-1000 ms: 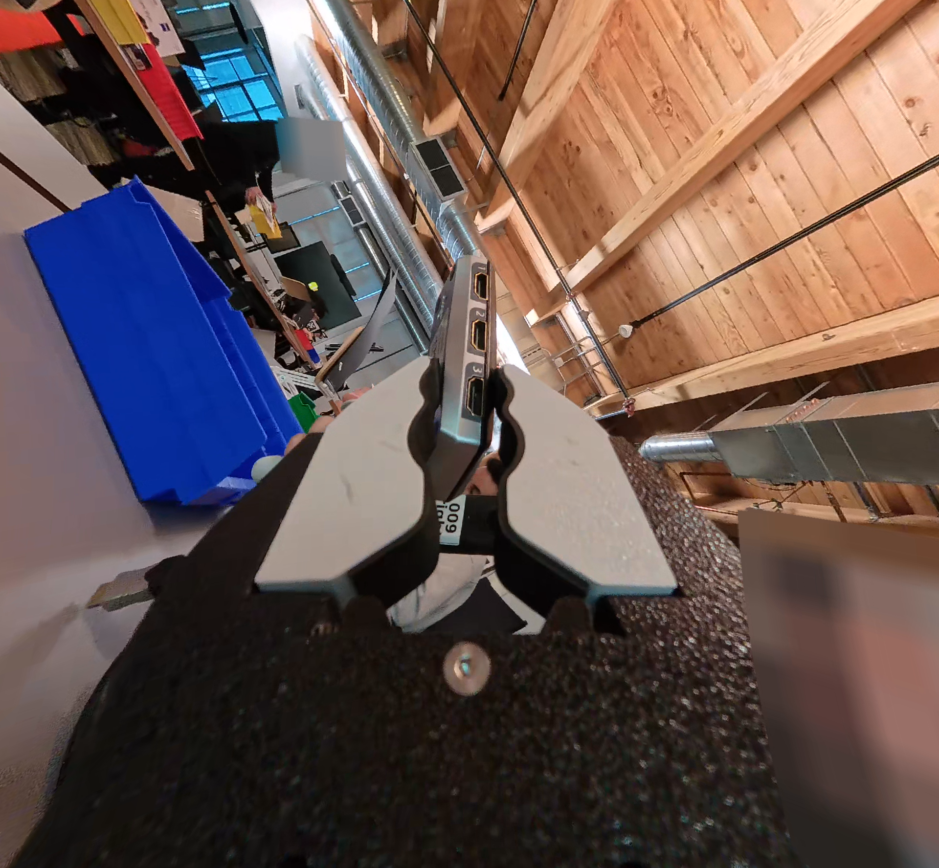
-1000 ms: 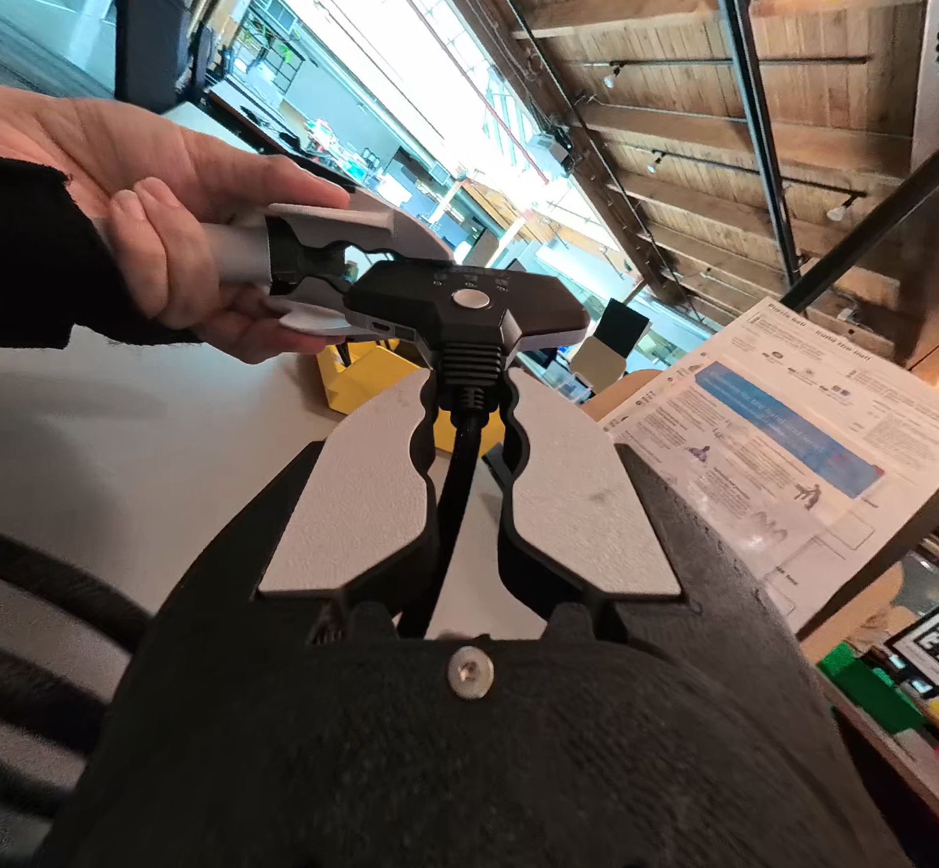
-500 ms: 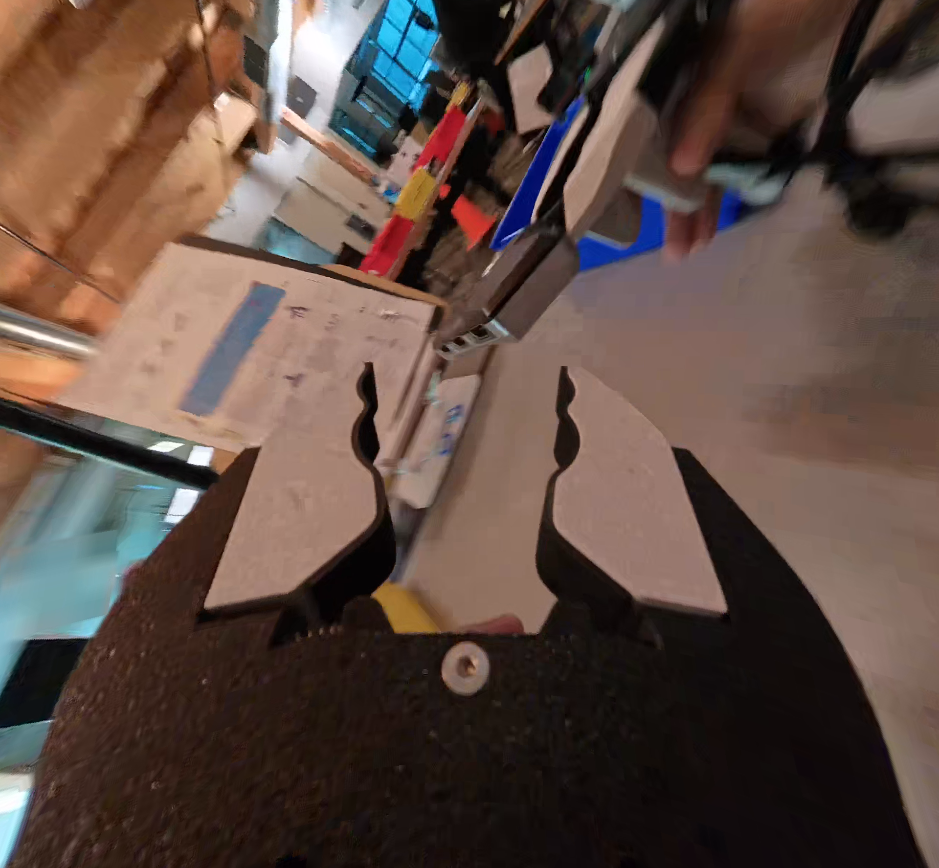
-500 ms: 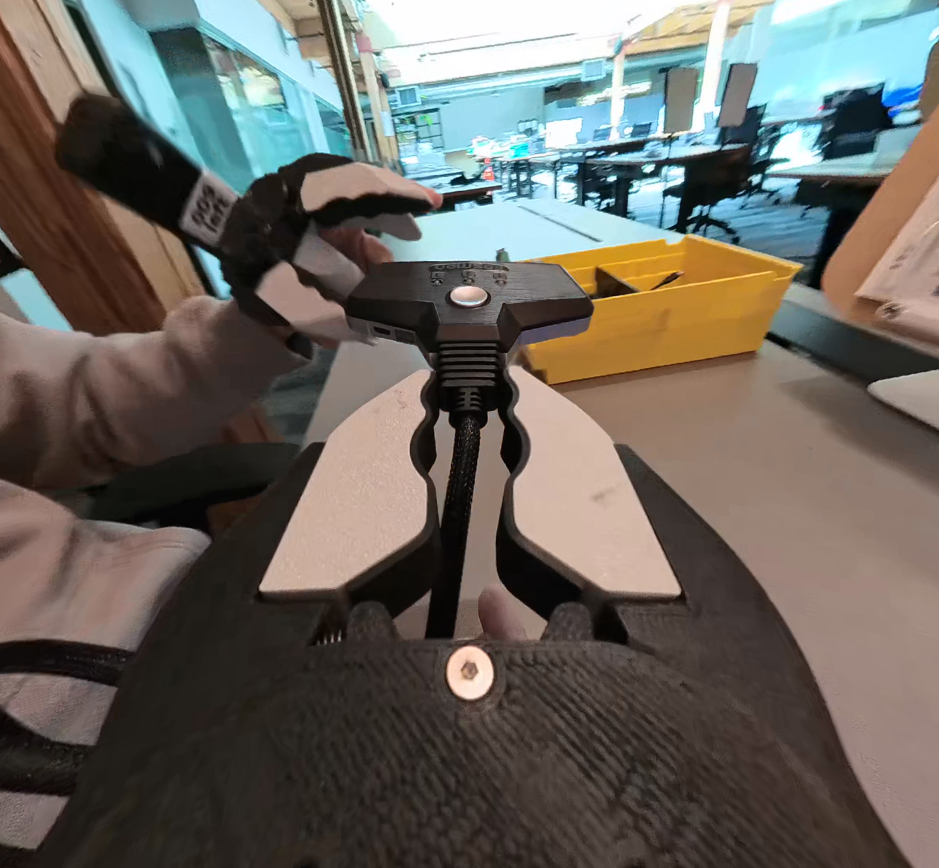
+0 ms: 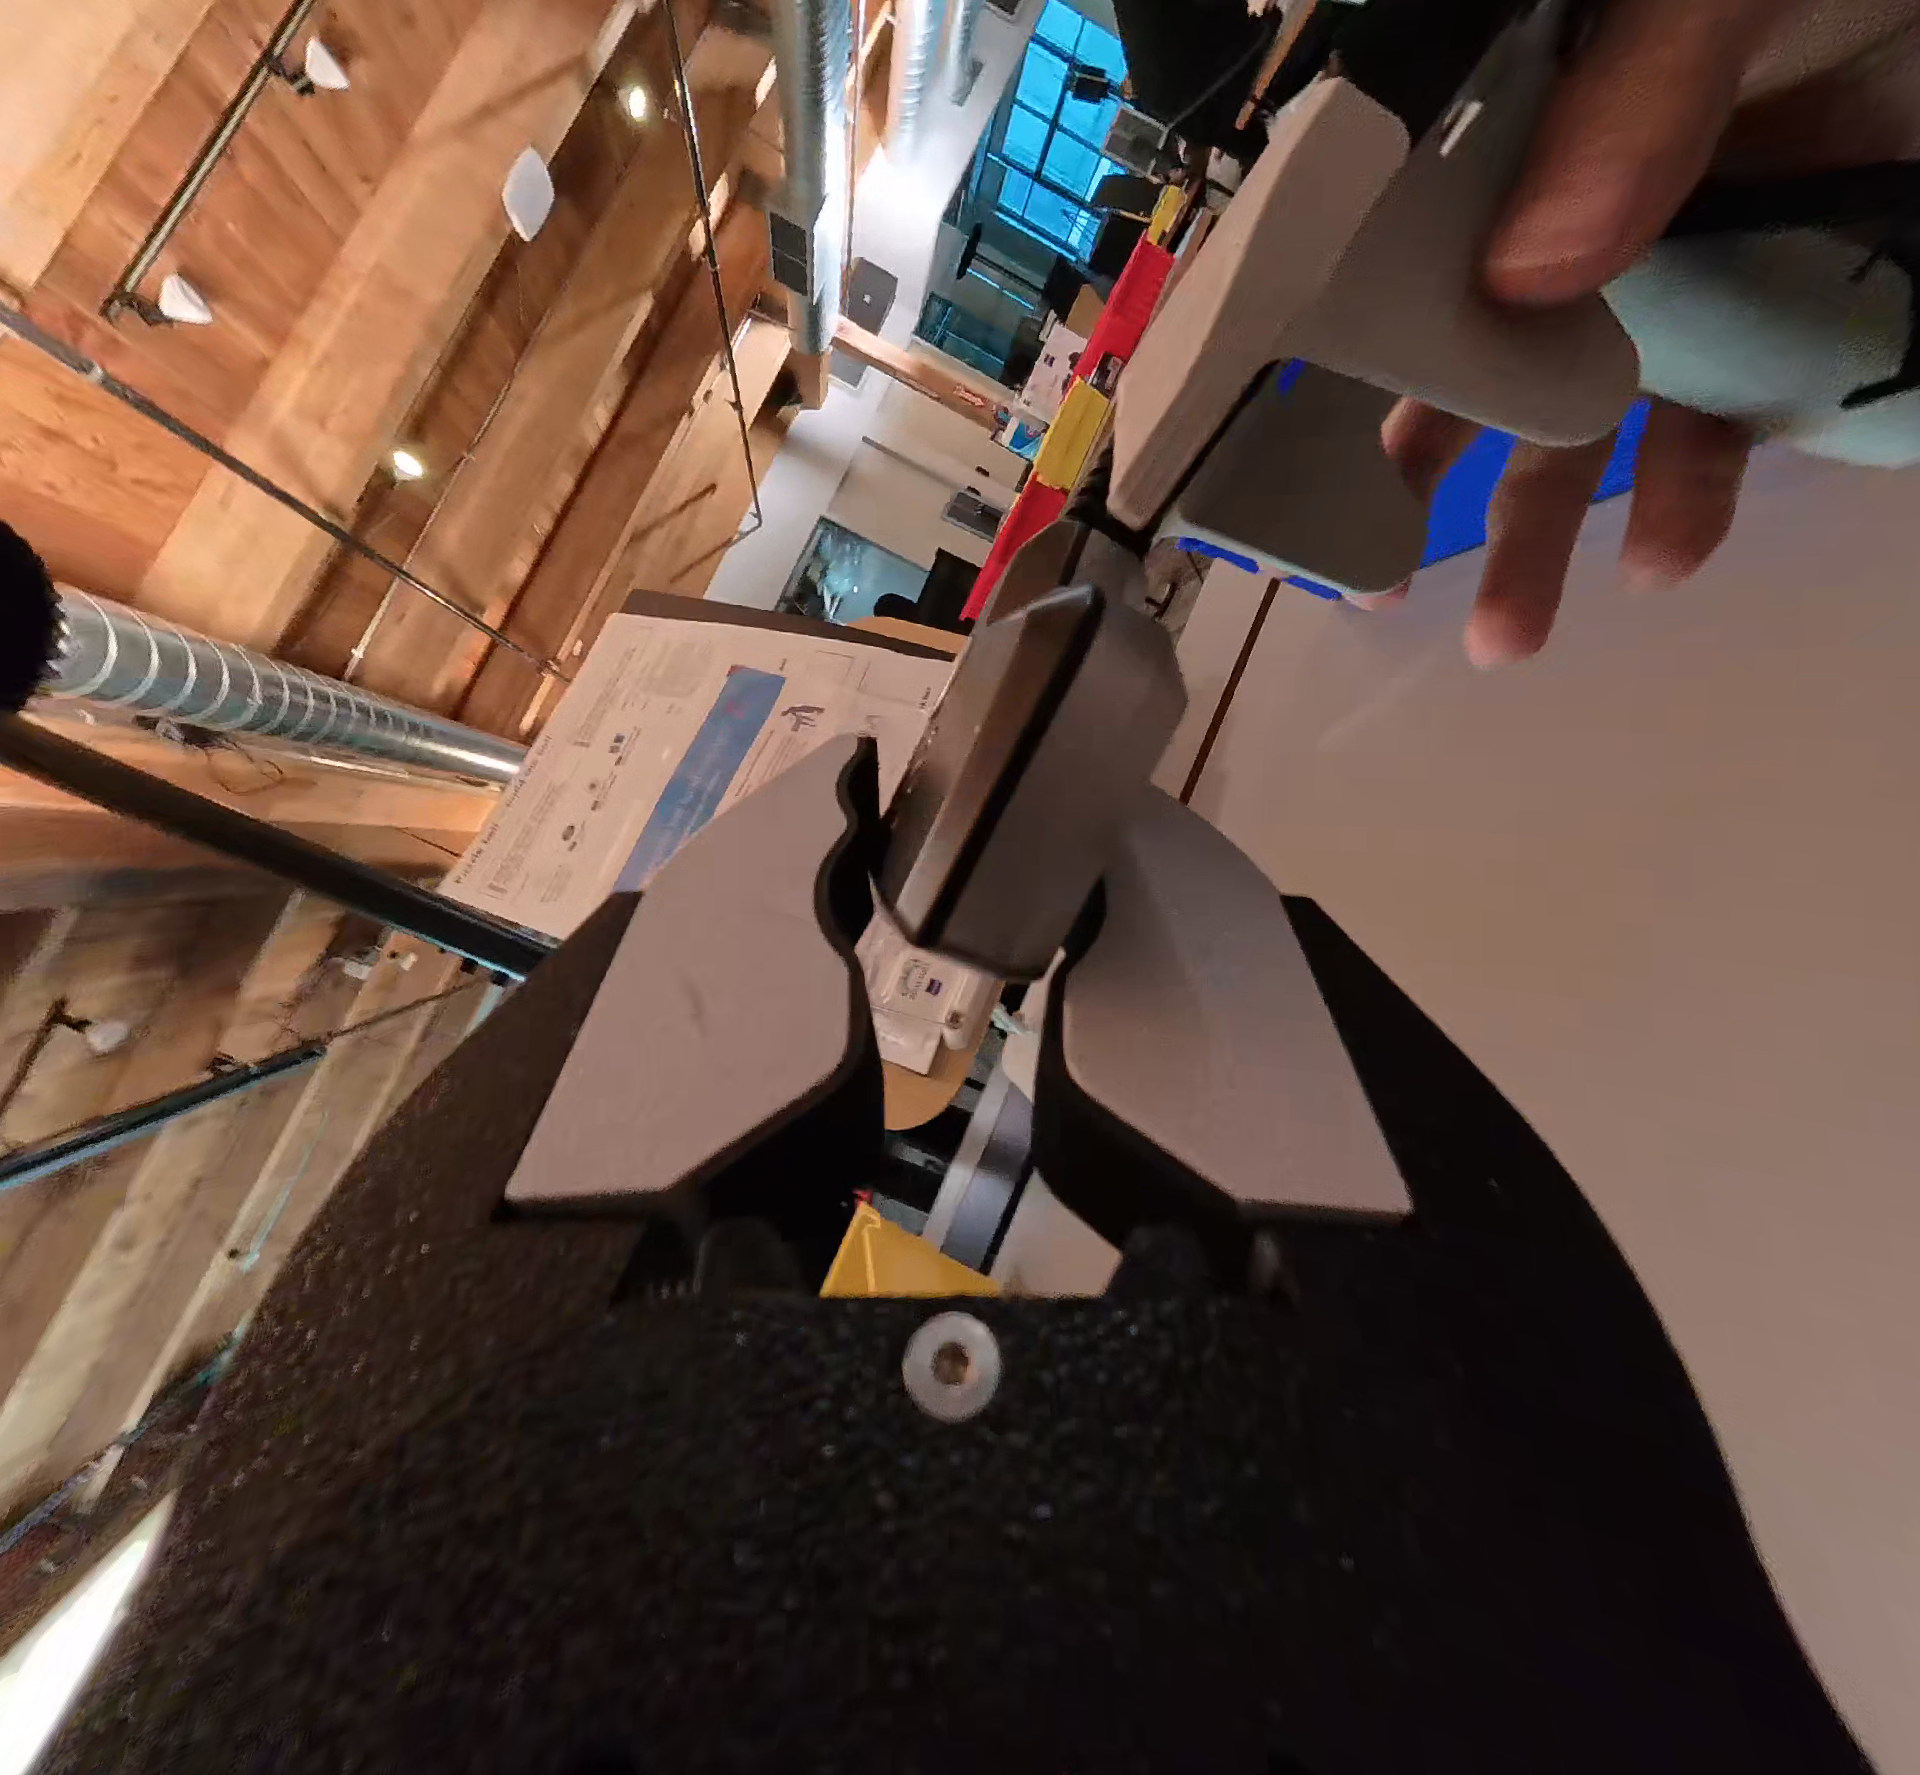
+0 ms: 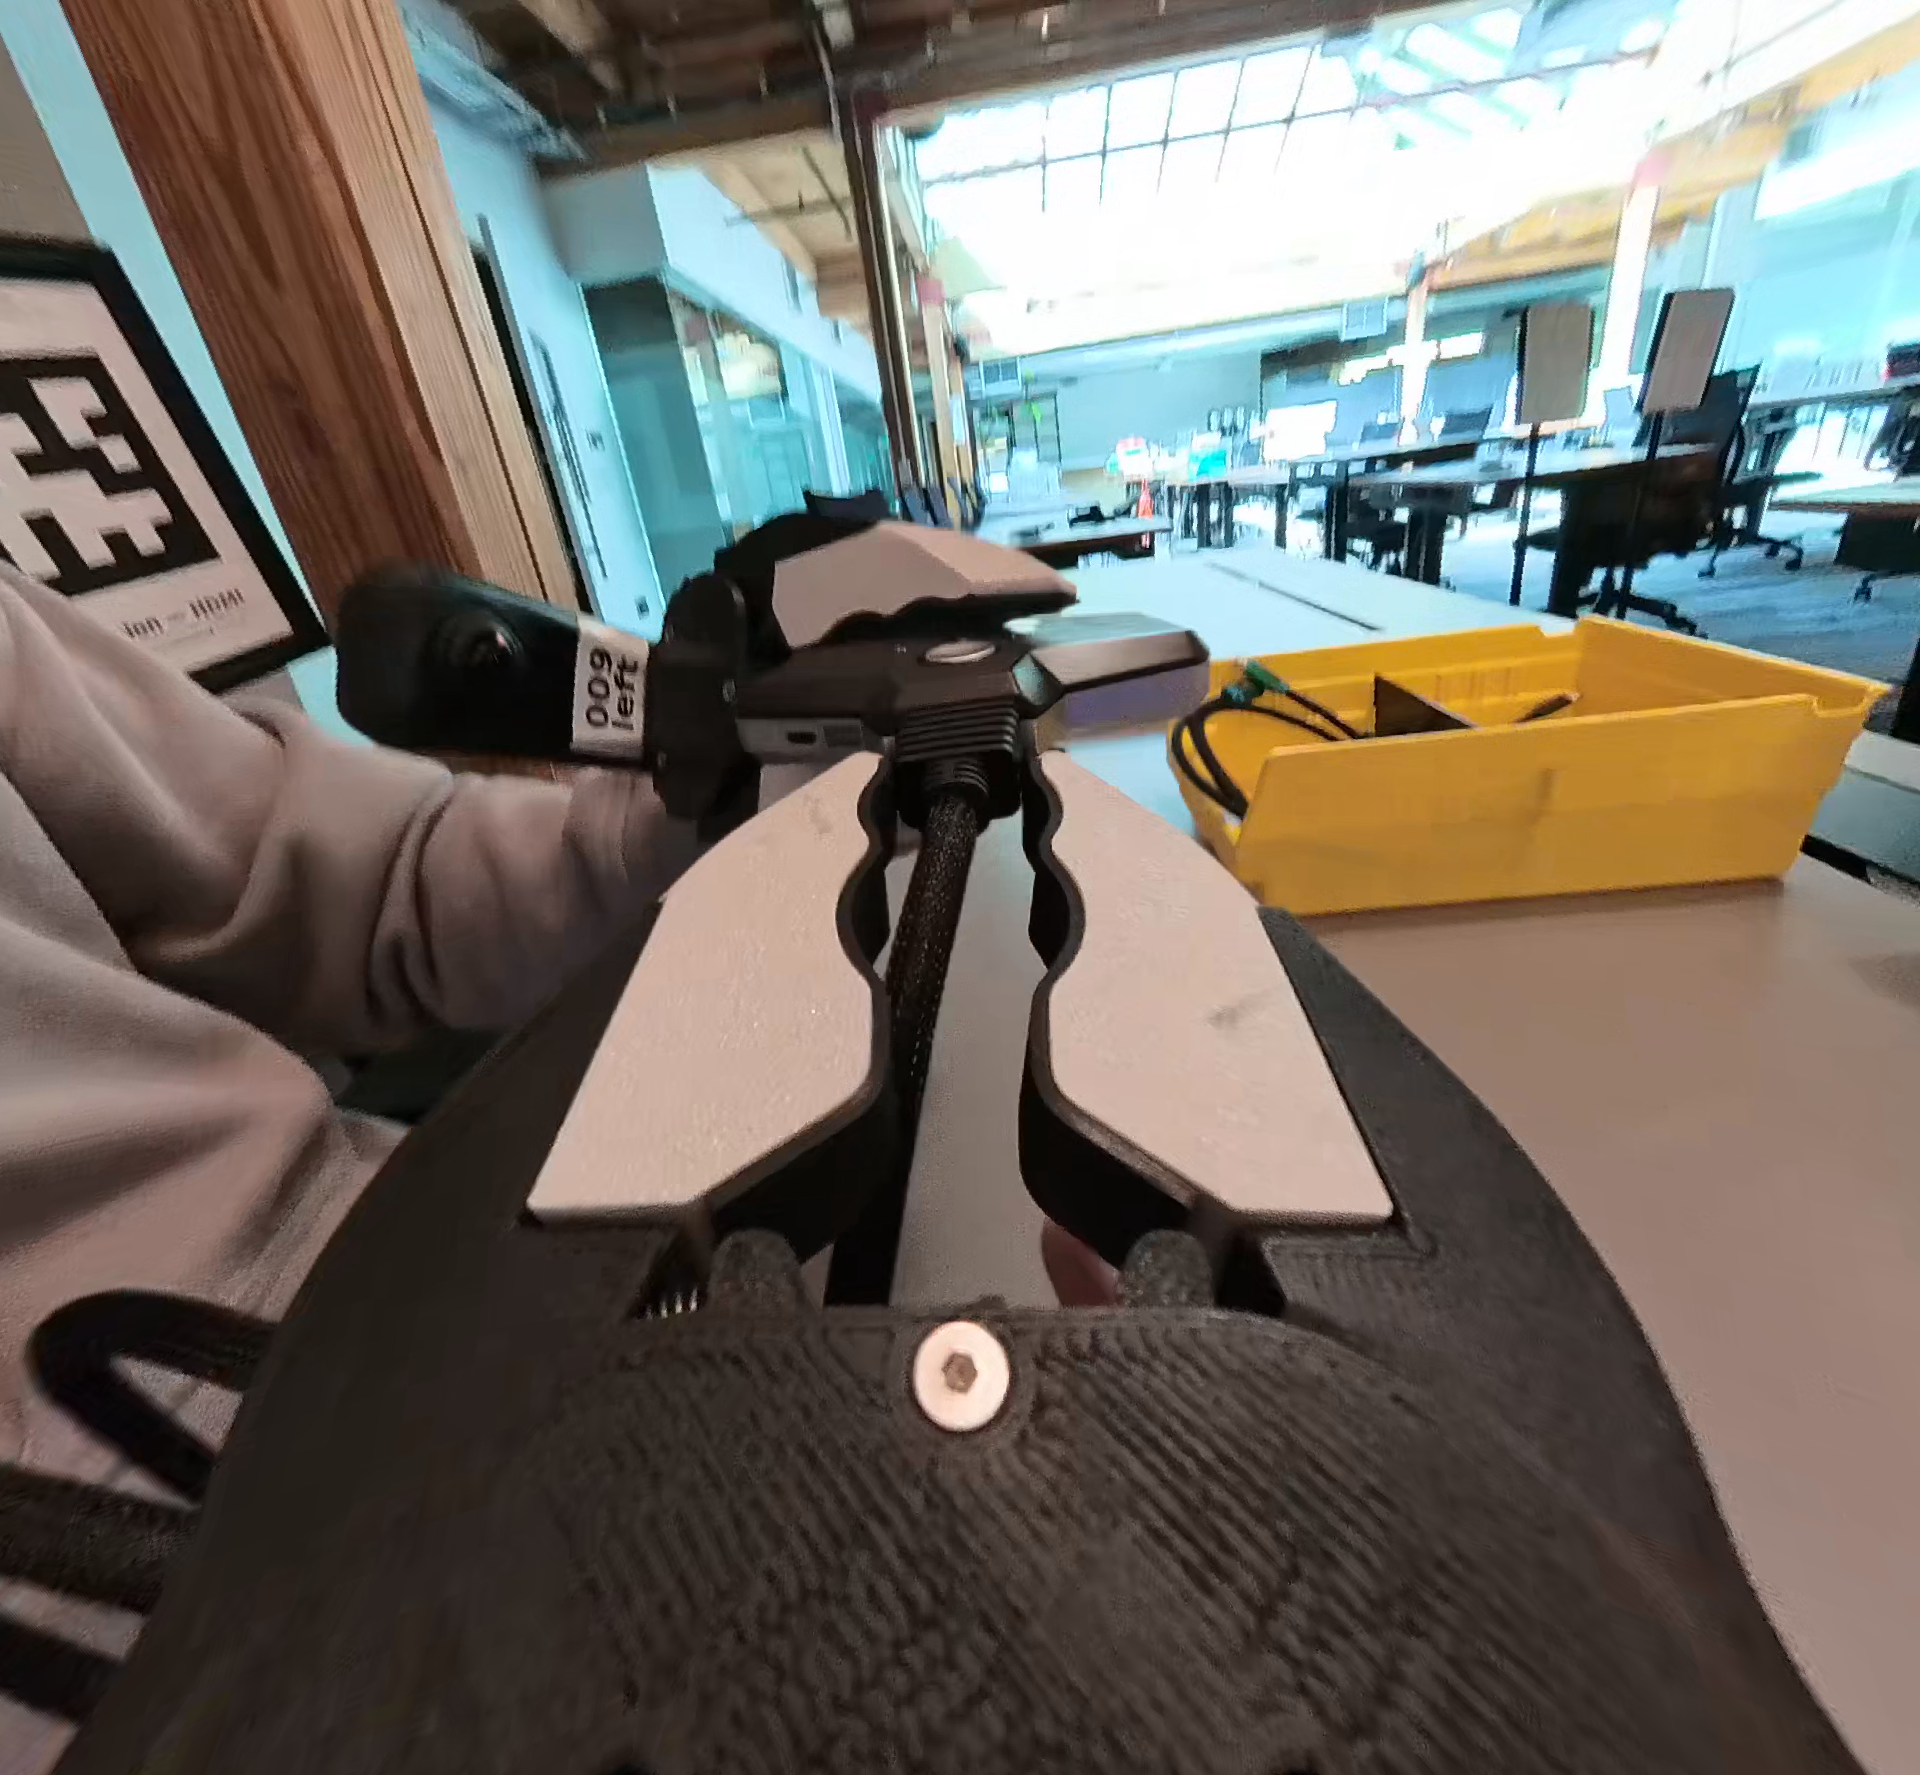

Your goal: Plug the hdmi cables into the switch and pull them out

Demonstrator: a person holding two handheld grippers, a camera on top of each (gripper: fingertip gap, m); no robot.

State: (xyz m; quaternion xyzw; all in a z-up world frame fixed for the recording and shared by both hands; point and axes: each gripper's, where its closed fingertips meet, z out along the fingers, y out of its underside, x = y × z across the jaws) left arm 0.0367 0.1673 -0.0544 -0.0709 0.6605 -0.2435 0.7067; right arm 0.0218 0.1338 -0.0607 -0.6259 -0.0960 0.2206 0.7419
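Left tool (image 5: 987, 811) was clamped on the switch (image 5: 1023, 769), one finger over its top face and one under, gripping the left end, and the switch hung in the air above the tabletop (image 6: 1558, 1050), between the two tools. Right tool (image 6: 956, 769) was pinched on the ribbed collar where the braided cable (image 6: 925, 936) met the switch, so this looked like the plug-or-pull moment. To do it well: hold the left side rigid, move the right one straight along the cable's line, no twisting, grip on the collar and not the braid. Far right, a yellow bin (image 6: 1507, 790) sat on the tabletop with dark leads in it; whether those were HDMI was too small to tell. The switch's ports faced away in both views, the cable's tail vanished under the right tool, and how deep the plug sat couldn't be judged
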